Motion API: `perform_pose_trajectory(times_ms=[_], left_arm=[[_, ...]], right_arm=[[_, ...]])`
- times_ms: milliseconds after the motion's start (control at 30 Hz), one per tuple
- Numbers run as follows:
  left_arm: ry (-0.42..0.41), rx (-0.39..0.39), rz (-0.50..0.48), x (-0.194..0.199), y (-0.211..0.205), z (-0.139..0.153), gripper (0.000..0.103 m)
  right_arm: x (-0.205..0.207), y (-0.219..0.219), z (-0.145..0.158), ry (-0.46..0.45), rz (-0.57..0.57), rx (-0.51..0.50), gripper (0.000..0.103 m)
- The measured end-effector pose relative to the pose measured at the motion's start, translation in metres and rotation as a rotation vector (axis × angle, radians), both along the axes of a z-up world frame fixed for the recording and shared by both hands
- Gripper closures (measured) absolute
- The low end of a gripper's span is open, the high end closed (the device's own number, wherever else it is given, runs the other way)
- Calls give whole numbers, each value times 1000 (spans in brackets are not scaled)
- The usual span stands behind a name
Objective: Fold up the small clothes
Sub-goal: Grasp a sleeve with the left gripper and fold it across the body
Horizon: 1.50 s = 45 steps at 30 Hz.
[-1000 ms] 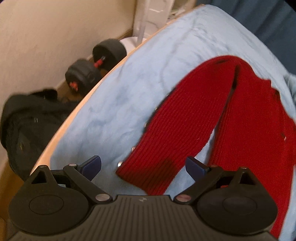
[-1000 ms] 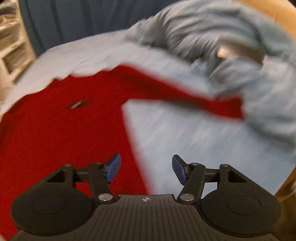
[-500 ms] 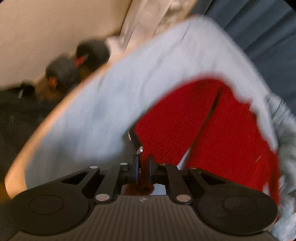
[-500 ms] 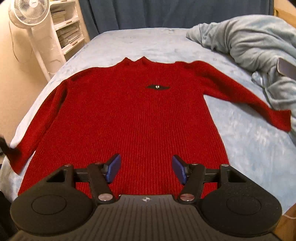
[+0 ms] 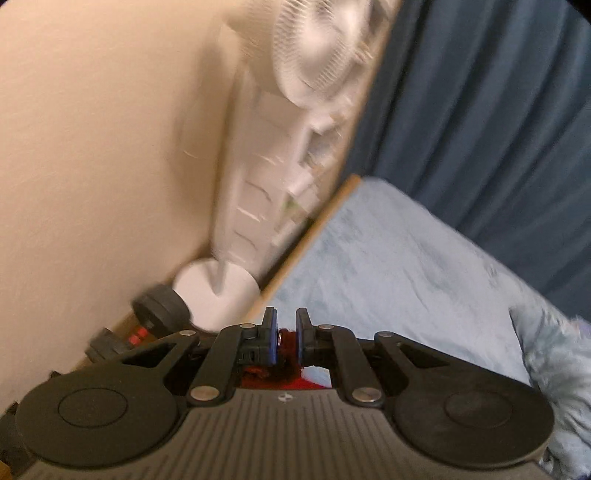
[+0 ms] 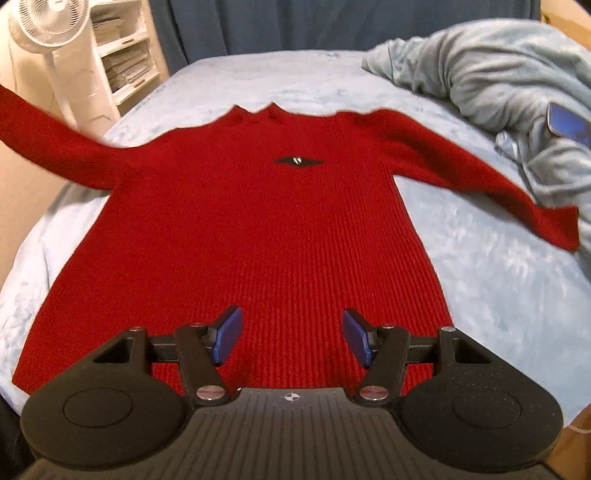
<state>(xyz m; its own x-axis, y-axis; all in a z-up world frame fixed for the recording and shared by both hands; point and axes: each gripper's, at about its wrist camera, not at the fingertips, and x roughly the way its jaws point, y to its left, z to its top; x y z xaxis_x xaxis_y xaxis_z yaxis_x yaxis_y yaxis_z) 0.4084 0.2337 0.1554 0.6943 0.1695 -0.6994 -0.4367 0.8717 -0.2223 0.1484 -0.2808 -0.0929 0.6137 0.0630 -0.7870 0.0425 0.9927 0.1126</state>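
A red knit sweater (image 6: 266,229) lies flat, front up, on the light blue bed (image 6: 498,280), neck at the far side. Its left sleeve (image 6: 48,136) is lifted off the bed toward the upper left. Its right sleeve (image 6: 480,184) lies stretched out to the right. My left gripper (image 5: 286,338) is shut on the left sleeve's red cuff (image 5: 286,349) and holds it raised. My right gripper (image 6: 291,338) is open and empty, hovering over the sweater's hem.
A crumpled grey-blue blanket (image 6: 498,74) with a phone (image 6: 569,125) on it lies at the bed's far right. A white fan (image 6: 48,22) and shelf (image 6: 122,62) stand left of the bed. Dumbbells (image 5: 159,306) sit on the floor. Blue curtains (image 5: 498,110) hang behind.
My left gripper closed on the left sleeve's cuff and lifted it up off the bed. My right gripper swung to face the sweater's hem and stayed open.
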Motion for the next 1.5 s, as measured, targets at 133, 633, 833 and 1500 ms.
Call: perform_pose_trajectory(times_ms=[133, 633, 833, 1500], left_arm=[[83, -16, -120, 32, -77, -27, 93], [78, -257, -491, 55, -348, -115, 0], [141, -153, -267, 24, -210, -136, 0], [384, 68, -239, 36, -164, -302, 0]], right_arm=[[0, -11, -8, 7, -21, 17, 41], [-13, -54, -24, 38, -68, 41, 41], [-9, -54, -26, 29, -74, 80, 41], [290, -68, -60, 71, -171, 252, 39]])
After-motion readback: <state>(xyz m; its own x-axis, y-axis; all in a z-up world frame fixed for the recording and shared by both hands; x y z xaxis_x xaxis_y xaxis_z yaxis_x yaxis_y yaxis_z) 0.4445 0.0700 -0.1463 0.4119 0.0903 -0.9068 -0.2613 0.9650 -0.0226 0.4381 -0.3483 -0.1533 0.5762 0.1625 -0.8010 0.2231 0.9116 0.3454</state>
